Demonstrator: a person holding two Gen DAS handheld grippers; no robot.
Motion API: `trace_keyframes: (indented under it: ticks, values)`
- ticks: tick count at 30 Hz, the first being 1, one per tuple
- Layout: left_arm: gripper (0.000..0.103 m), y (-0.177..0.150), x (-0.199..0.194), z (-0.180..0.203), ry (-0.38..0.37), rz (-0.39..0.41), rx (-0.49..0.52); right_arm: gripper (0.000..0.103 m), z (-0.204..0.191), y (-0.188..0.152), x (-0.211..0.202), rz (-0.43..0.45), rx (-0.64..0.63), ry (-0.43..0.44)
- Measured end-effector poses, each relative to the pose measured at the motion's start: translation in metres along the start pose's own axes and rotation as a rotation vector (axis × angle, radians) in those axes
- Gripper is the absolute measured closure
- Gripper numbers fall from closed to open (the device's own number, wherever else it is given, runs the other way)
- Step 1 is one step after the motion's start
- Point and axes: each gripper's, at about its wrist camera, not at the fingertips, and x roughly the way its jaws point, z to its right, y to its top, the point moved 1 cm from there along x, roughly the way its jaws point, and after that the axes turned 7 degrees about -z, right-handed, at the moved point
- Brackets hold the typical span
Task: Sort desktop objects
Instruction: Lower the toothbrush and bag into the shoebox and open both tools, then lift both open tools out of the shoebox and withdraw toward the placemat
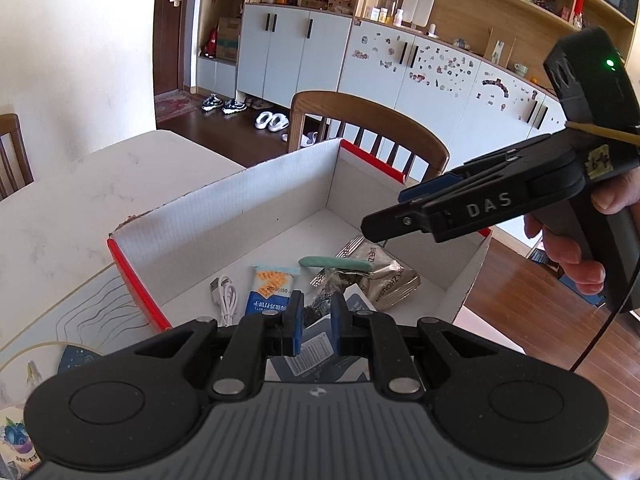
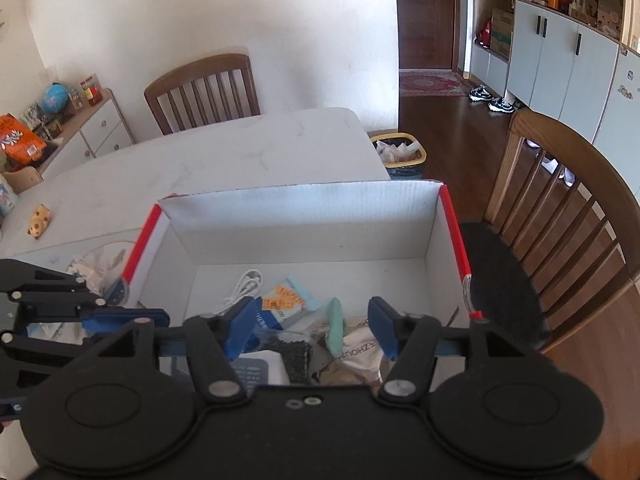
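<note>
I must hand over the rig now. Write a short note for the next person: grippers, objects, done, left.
Left gripper: jaws a little apart, empty, low over the near edge of the box.
Right gripper: open, empty, above the box.
In the box: white cable, blue snack packet, green oblong piece, silver pouch, some packets.
Left: yellow toy lies on the table; a few things beside the box.

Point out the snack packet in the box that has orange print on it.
The blue-and-white packet beside the white cable; the crumpled silvery packet shows only dark lettering.
</note>
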Motion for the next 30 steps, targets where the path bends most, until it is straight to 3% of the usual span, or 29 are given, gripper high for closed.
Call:
trace_keyframes:
  ticks: [3,7,11,12,14,15,24,28,30]
  values:
    - [0.090,-0.001,-0.004,-0.001,-0.011,0.007,-0.009,0.039,-0.002,-0.003,-0.008,0.018,0.005,0.005]
    - [0.074,-0.005,-0.011,0.000,-0.026,0.032,-0.005,0.038,-0.003,-0.007,-0.018,0.043,0.016,0.013]
    - [0.070,-0.008,-0.017,0.000,-0.044,0.053,-0.012,0.038,-0.005,-0.011,-0.025,0.065,0.016,0.011]
    - [0.066,-0.008,-0.019,-0.001,-0.048,0.058,-0.013,0.038,-0.006,-0.011,-0.027,0.066,0.019,0.012]
    - [0.033,-0.011,-0.022,0.000,-0.045,0.072,-0.014,0.037,-0.008,-0.012,-0.029,0.070,0.023,0.013]
    - [0.030,-0.011,-0.024,0.000,-0.042,0.080,-0.013,0.037,-0.008,-0.012,-0.029,0.071,0.021,0.011]
    - [0.024,-0.019,-0.041,-0.006,-0.058,0.124,-0.028,0.024,-0.025,-0.013,-0.038,0.103,0.012,0.009]
    - [0.015,-0.023,-0.050,-0.008,-0.072,0.150,-0.021,0.011,-0.035,-0.013,-0.042,0.122,0.006,0.001]
    - [0.008,-0.025,-0.055,-0.010,-0.075,0.158,-0.017,0.010,-0.042,-0.013,-0.044,0.139,0.006,-0.006]
